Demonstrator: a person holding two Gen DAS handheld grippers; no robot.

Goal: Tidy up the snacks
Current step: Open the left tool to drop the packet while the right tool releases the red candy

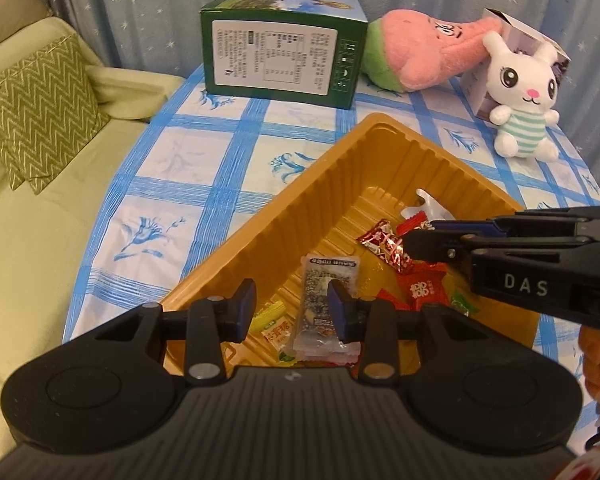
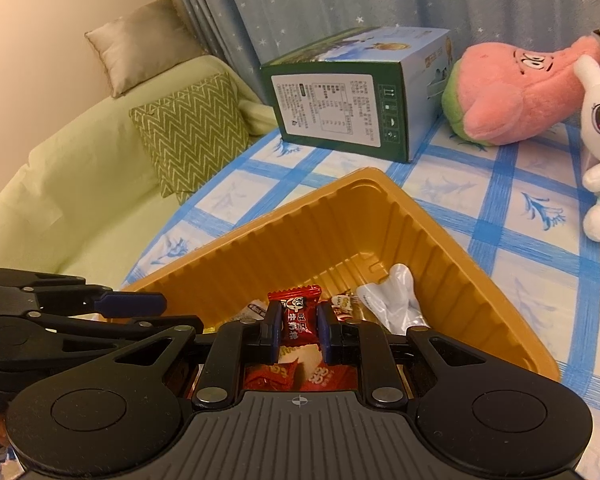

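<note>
The right tongs [image 2: 299,322] pinch a red candy [image 2: 298,312] above the gold tray [image 2: 380,216] on the counter [image 2: 500,220]; the left tongs [image 1: 292,308] hang spread over a grey packet [image 1: 320,304].

both wrist views look steeply down, close over the shared gold tray [image 1: 308,196], toward the curtain [image 1: 148,4].

"DAS" stands in pale letters on the right hand-held gripper [image 1: 416,245]; the print on the green box [image 1: 280,60] is too small to read.
</note>
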